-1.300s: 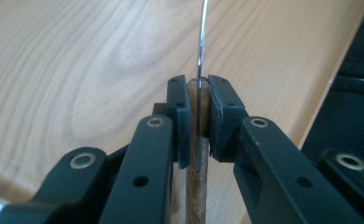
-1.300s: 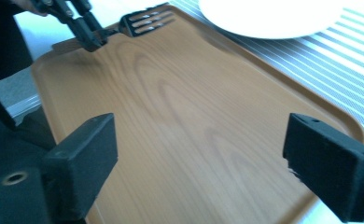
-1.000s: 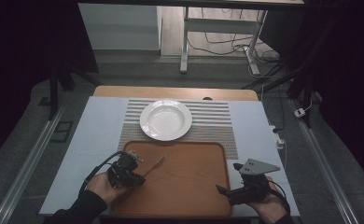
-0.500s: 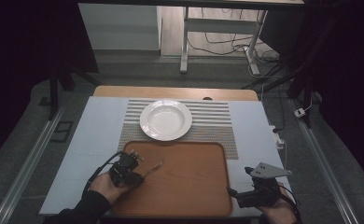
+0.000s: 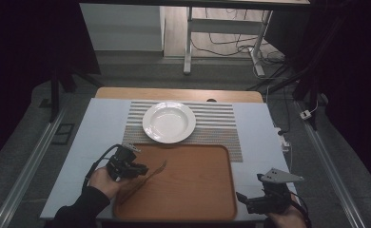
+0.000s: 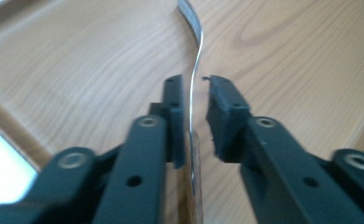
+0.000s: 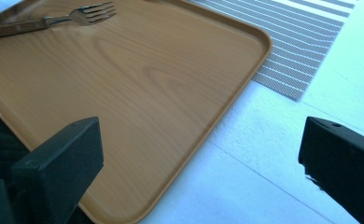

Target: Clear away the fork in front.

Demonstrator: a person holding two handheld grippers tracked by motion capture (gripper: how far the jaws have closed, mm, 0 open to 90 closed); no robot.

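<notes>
The left gripper (image 5: 137, 169) sits low over the near-left part of the wooden tray (image 5: 193, 209), its jaws drawn close around a fork (image 5: 148, 175) and closing a little further in the last moment. From the left gripper view (image 6: 195, 116), the fork's thin metal neck (image 6: 192, 88) runs edge-on up between the two pads; one pad lies against it, while a narrow gap shows on the other side, so the grip does not look fully clamped. The fork's wooden handle passes back under the jaws toward the person's left hand (image 5: 102, 180), and its tines point away to the right and far, resting on the tray.

The right gripper (image 5: 243, 197) hangs at the near-right edge of the tabletop (image 5: 88, 133), just off the tray's right rim, with its jaws spread wide and nothing between them. Its own view looks across the tray (image 7: 138, 93) to the fork (image 7: 54, 21) at the far corner.

Beyond the tray, a white plate (image 5: 169, 122) stands on a striped placemat (image 5: 221, 123), well apart from both grippers.
</notes>
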